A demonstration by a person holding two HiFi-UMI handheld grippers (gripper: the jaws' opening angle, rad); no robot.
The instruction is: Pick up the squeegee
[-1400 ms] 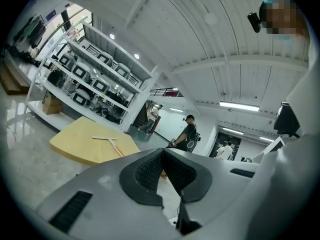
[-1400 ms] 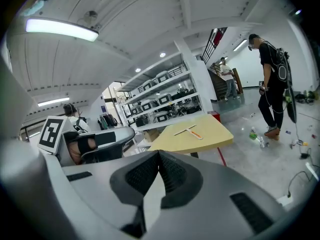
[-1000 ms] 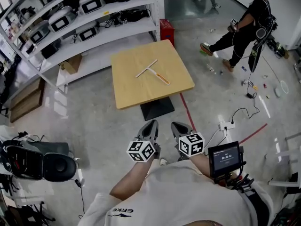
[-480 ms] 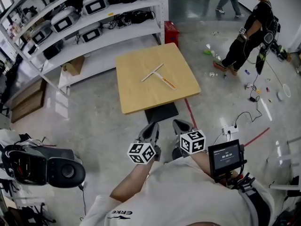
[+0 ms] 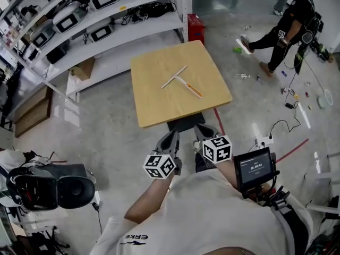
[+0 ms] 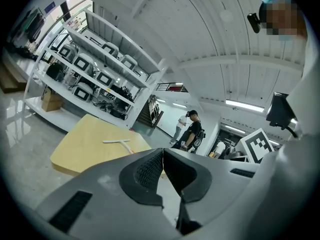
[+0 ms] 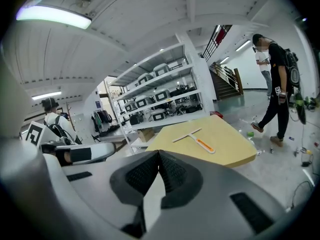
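Note:
A squeegee (image 5: pixel 181 79) with a pale blade and a white-and-orange handle lies flat near the middle of a square wooden table (image 5: pixel 154 102). It also shows as the squeegee (image 6: pixel 118 142) in the left gripper view and the squeegee (image 7: pixel 195 139) in the right gripper view. My left gripper (image 5: pixel 171 140) and right gripper (image 5: pixel 204 132) are held side by side just short of the table's near edge, well away from the squeegee. Both are shut with nothing between the jaws, as the left gripper (image 6: pixel 163 151) and right gripper (image 7: pixel 159 153) views show.
White shelving (image 5: pixel 106 15) loaded with equipment stands behind and left of the table. A red box (image 5: pixel 195 25) sits by its end. A person (image 5: pixel 289 25) walks at the far right among small items and cables on the floor. A black machine (image 5: pixel 48 185) sits at my left.
The table with the squeegee has come closer as I moved forward. Both grippers stay shut and side by side. The person at the right has walked further away.

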